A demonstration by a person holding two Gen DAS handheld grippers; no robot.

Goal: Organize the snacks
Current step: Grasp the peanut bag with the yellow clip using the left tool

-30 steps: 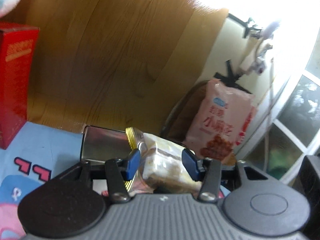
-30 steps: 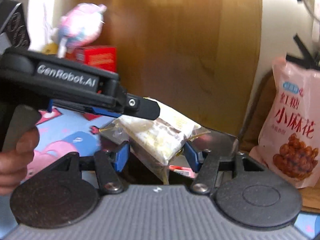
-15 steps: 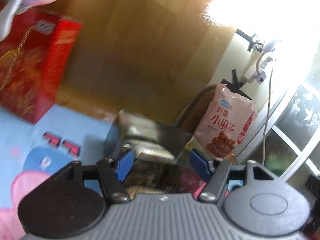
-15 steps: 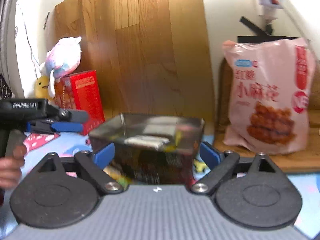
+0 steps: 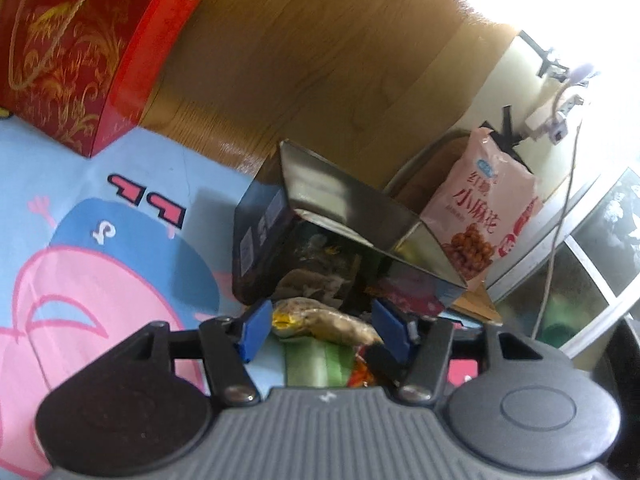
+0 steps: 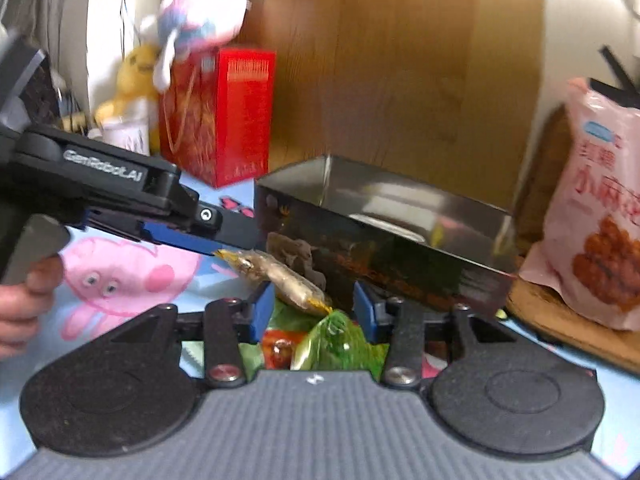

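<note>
Tins: we count one open metal tin (image 5: pixel 352 216) near the mat's far edge.
Snack packets: one clear pastry packet (image 6: pixel 280 276) just before the tin.
Left gripper (image 5: pixel 322 326): jaws just closing, packet between them; grip unclear.
Right gripper (image 6: pixel 314 310): jaws just closing, we can't tell its state.
Hidden: wrappers below, blurred.

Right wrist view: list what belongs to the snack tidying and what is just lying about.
Belongs to the job:
open metal tin
tan snack packet
green packet
pink snack bag, probably

Just lying about:
red gift box
plush toys
cartoon mat
</note>
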